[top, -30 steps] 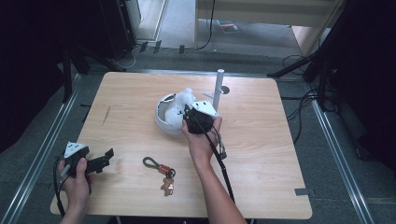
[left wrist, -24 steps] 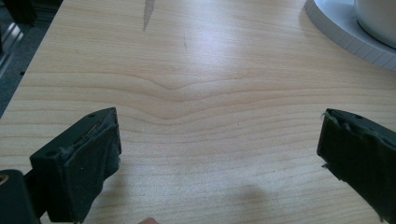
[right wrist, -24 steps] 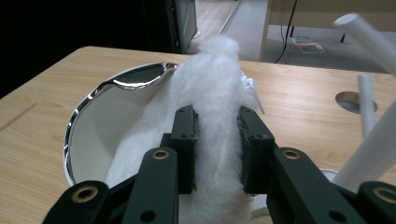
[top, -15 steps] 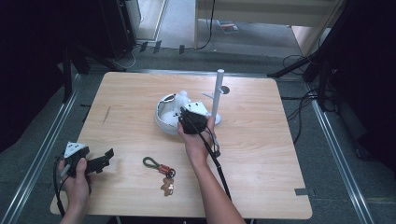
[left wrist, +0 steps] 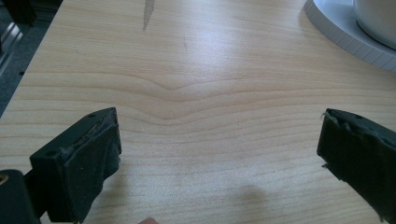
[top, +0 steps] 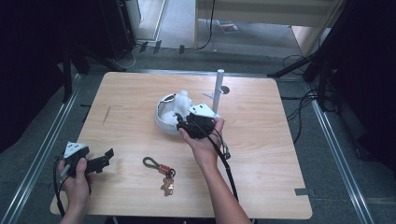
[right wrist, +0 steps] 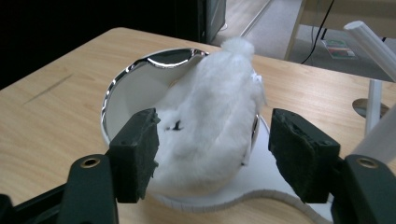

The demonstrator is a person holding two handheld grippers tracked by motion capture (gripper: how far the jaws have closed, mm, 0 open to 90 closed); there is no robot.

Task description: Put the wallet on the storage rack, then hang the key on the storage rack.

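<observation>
Wooden table [top: 261, 186]: white plate [top: 163, 125], keyring [top: 161, 169], white post [top: 218, 91].

A fluffy white plush toy [right wrist: 219, 116] lies slumped in a white bowl [right wrist: 126, 93].

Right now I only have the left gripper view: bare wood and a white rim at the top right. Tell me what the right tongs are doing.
Observer: The right tongs have just been opening. They stand on either side of a fluffy white toy, which is between them but not gripped.
Operator: Say what that toy sits in.
Observer: It lies in a white bowl with a shiny rim, which stands on the white base whose rim you see.
Operator: Report anything else lying on the wood.
Observer: A key ring with a green loop lies on the table, nearer the person than the bowl, untouched.
</observation>
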